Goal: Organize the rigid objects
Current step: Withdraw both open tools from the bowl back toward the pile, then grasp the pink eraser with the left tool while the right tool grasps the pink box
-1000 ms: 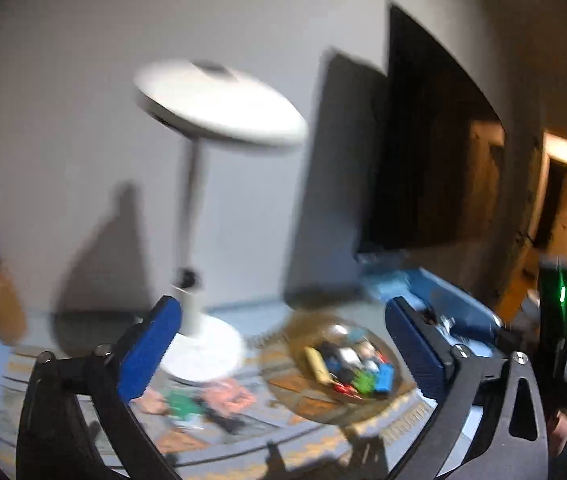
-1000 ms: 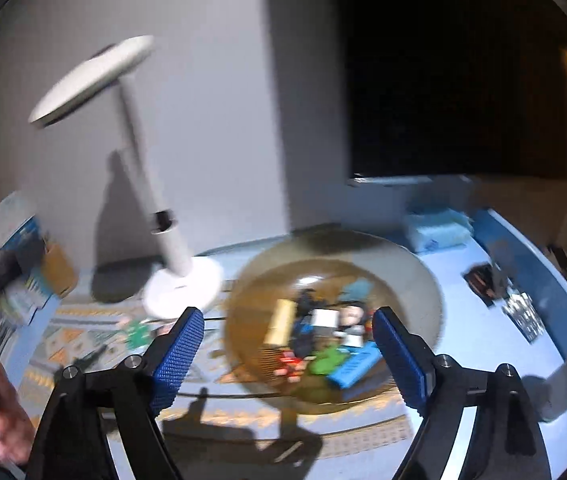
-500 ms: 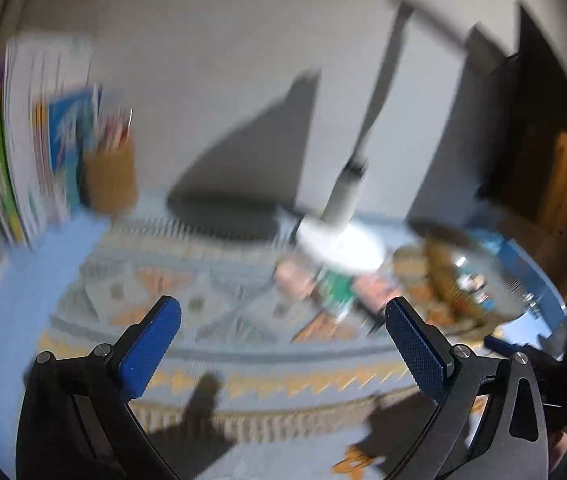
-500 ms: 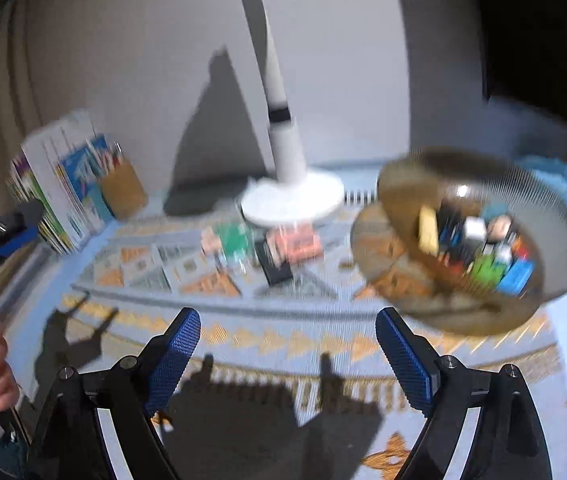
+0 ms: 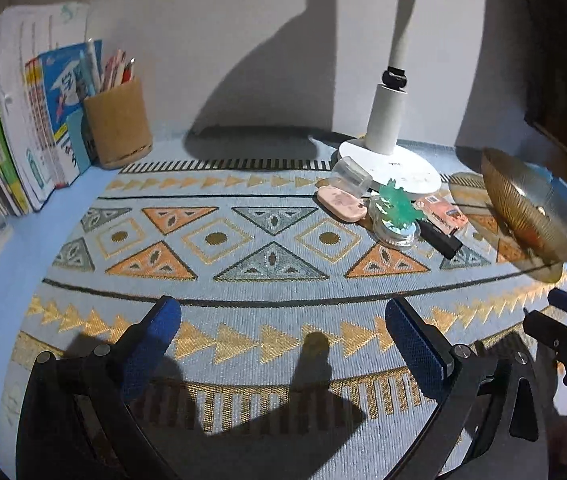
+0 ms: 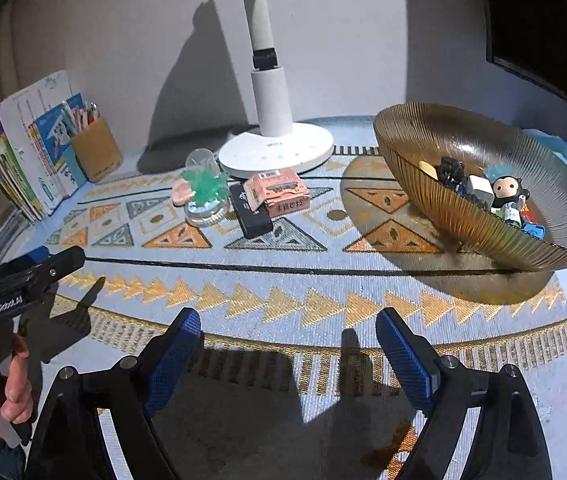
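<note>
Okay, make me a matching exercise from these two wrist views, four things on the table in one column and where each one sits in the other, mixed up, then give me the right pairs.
Things
1. ribbed amber glass bowl
2. brown cylindrical pen holder
3. flat black rectangular box
4. green crystal tree figure on a clear round base

Places
A. beside the upright stack of books, near the wall
B. at the right end of the patterned mat, holding small toys
C. lying against the pink printed carton
D. in front of the white lamp base, next to a pale pink oval case

Pairs: 1-B, 2-A, 3-C, 4-D
</note>
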Tool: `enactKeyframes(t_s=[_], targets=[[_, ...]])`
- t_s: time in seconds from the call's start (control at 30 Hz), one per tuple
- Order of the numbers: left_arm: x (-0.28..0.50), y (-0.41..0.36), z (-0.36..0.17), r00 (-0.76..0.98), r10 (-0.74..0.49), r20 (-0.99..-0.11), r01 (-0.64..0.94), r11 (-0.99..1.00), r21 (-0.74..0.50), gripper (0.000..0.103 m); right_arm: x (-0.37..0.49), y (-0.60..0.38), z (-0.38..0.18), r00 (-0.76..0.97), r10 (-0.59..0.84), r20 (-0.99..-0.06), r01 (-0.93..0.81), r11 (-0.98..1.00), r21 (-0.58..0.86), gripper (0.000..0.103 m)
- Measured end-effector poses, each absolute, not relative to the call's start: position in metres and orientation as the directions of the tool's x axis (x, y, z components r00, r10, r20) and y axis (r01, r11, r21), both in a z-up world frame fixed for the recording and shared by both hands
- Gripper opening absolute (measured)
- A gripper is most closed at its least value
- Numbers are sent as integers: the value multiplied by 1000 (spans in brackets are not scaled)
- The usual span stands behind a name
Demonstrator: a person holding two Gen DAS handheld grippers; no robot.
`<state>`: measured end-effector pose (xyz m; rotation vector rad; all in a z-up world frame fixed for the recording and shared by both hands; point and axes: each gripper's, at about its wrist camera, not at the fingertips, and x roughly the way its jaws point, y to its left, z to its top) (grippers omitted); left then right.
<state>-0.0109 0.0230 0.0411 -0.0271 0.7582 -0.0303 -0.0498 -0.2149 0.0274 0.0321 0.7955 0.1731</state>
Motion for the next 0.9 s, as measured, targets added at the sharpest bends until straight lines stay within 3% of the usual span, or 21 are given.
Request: enactKeyframes(t_s=[0.23, 0.4, 0.53, 0.6, 0.63, 0.73, 0.9], targets=[[-5, 24, 38, 707, -36, -706, 12, 999, -40, 102, -45, -216, 25, 670, 142, -729, -115, 989, 87, 88], [-2, 22, 36, 692, -32, -721, 19, 999, -27, 102, -27, -230, 18, 580, 240, -779, -103, 970, 222, 88], [28, 11, 38, 563, -104, -820, 138, 990, -31, 102, -2, -229, 25, 517, 308, -799, -90, 947, 307, 88], [49, 6, 52, 589, -71, -805, 159, 987, 29, 102, 19, -221, 31, 513, 267, -816, -78, 961, 266, 88], [58, 6, 55, 601, -69, -796, 155, 987, 31, 102, 29, -218, 33, 527, 242, -814, -67, 967, 245, 86], [95, 1, 46, 608, -88, -789, 158, 987, 13, 102, 50, -211, 35, 585, 198, -786, -51, 977, 208, 63], [129, -8, 24, 594, -88, -799, 165, 986, 13, 101, 82, -203, 26, 595, 153, -789, -32, 985, 167, 58]])
